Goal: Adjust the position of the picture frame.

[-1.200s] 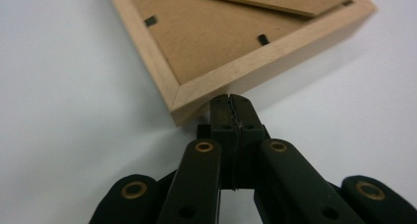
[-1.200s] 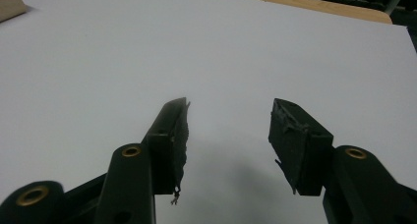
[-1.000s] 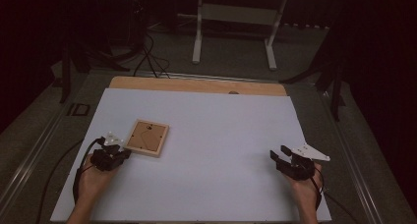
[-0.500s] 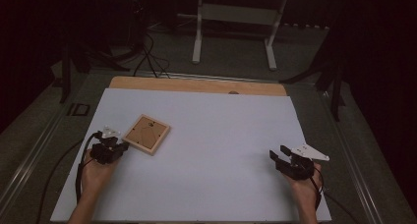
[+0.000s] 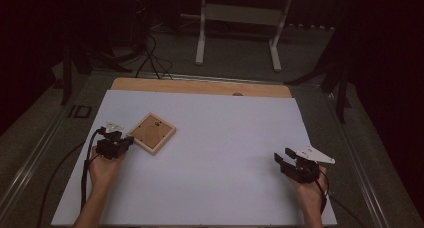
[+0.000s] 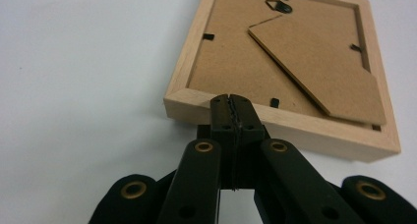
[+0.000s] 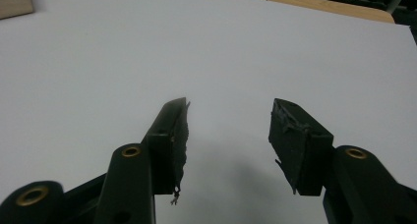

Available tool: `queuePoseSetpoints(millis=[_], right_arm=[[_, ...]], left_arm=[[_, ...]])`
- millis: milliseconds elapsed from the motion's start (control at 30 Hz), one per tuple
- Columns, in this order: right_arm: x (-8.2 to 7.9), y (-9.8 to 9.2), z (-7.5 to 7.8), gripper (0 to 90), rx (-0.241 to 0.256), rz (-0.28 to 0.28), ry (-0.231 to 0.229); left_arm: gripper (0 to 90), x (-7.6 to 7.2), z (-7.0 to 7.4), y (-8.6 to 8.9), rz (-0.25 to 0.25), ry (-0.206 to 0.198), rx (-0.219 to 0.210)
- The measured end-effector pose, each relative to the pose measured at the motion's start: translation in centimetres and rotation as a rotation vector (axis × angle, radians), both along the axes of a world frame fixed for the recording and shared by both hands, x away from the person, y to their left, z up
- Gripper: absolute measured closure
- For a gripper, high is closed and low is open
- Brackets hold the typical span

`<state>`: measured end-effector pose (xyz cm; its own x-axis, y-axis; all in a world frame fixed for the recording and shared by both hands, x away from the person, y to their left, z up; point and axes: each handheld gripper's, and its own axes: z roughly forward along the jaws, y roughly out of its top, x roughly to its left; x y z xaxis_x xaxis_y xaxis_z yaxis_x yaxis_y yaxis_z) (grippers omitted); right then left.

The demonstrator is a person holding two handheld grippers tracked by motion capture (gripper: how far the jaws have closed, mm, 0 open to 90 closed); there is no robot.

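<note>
A small wooden picture frame (image 5: 151,133) lies face down on the white tabletop (image 5: 230,133), at its left. Its brown backing and folded stand face up (image 6: 275,52). My left gripper (image 5: 128,140) is shut, and its closed tips (image 6: 231,103) touch the frame's near wooden edge with nothing between the jaws. My right gripper (image 5: 283,156) rests low over the table near the front right, open and holding nothing (image 7: 231,106). A corner of the frame (image 7: 14,3) shows at the top left of the right gripper view.
A bare wooden strip (image 5: 200,86) runs along the table's far edge. Beyond it stands a white metal stand (image 5: 237,28) on the dark floor. Black cables (image 5: 85,173) trail from the left gripper off the table's left side.
My left gripper has moved forward against the frame. The frame has slid slightly away and turned a little. The right gripper has stayed in place.
</note>
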<state>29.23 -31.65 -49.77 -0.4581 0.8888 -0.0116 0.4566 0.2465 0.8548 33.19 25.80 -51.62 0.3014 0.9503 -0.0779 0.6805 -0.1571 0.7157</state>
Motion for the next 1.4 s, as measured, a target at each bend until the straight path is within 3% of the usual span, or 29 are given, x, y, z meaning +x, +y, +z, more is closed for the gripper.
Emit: queuePoseSetpoints(millis=[133,200,233,267,333,500,600,933,1033,1200,1400], right_arm=[[0.0,0.0,0.0,48.4,-0.002,0.001,0.001],[0.0,0.0,0.0,48.4,-0.001,0.001,0.001],[0.0,0.0,0.0,48.4,-0.001,0.000,0.001],[0.0,0.0,0.0,48.4,0.002,-0.001,0.001],[0.0,-0.1,0.0,48.3,0.004,0.000,0.001],[0.0,0.0,0.0,48.3,0.000,0.001,0.000],[0.0,-0.1,0.0,48.2,0.003,0.000,0.000],[0.0,-0.1,0.0,47.9,0.004,0.002,0.001],[0.0,-0.1,0.0,47.8,0.003,0.003,-0.001],[0.0,-0.1,0.0,47.6,0.004,0.005,0.000],[0.0,0.0,0.0,47.4,0.001,0.007,0.001]], left_arm=[[89.3,0.8,0.1,-0.4,0.036,-0.007,0.002],[84.9,0.8,0.1,-0.4,0.045,-0.012,0.003],[84.9,0.8,0.3,-0.5,0.060,-0.032,-0.006],[77.3,0.7,0.4,-0.6,0.064,-0.038,-0.009],[73.9,0.7,0.5,-0.8,0.073,-0.048,0.003],[56.1,1.1,0.2,-1.3,0.095,-0.053,-0.020],[50.9,1.2,0.0,-1.6,0.113,-0.054,-0.020],[43.0,1.3,-0.1,-2.0,0.140,-0.052,-0.036],[36.9,1.3,-0.3,-2.1,0.162,-0.047,-0.039],[36.7,1.3,-0.6,-2.0,0.157,-0.043,-0.041],[37.9,1.2,-0.7,-1.6,0.163,-0.031,-0.079]])
